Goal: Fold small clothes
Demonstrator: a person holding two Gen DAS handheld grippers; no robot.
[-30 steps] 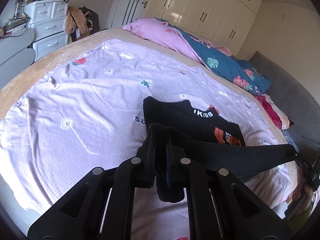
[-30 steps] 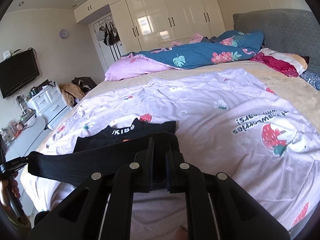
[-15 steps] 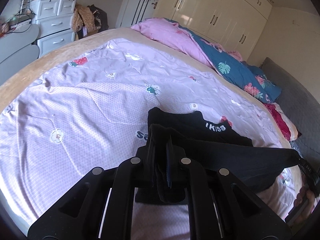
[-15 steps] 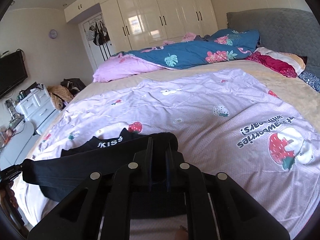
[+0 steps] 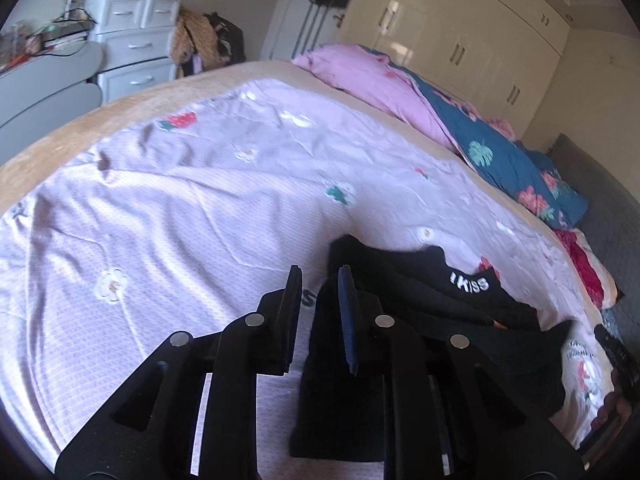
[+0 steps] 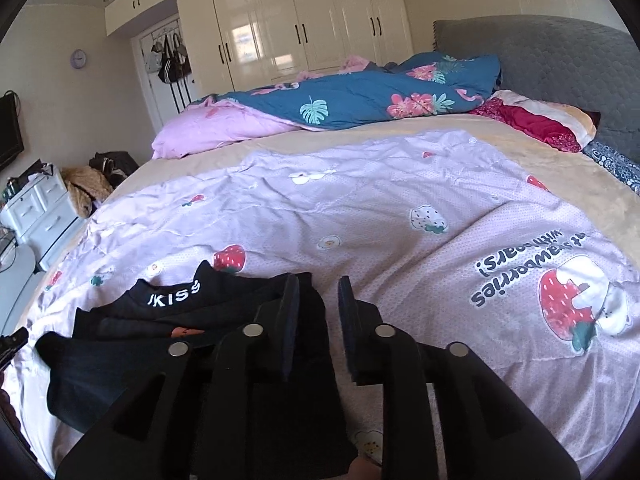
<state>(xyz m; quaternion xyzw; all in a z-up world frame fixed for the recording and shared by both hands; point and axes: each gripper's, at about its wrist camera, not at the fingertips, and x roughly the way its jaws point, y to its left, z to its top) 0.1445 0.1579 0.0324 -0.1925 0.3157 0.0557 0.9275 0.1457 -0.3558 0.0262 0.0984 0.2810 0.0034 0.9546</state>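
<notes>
On the bed (image 6: 400, 208), the black top (image 6: 120, 360) is left lying folded; both the left gripper (image 5: 320, 280) and right gripper (image 6: 318, 284) have just been spread, nothing pinched.

Black garment (image 6: 120, 364): soft matt knit cloth. Lilac bedspread (image 6: 360, 208): thin, creased, finely dotted cotton-like cloth. Wardrobe doors (image 6: 280, 24): glossy cream, reflective. Headboard (image 6: 560, 52): grey quilted fabric. Fingers (image 5: 294, 292): matt black plastic, with shiny metal pins.
</notes>
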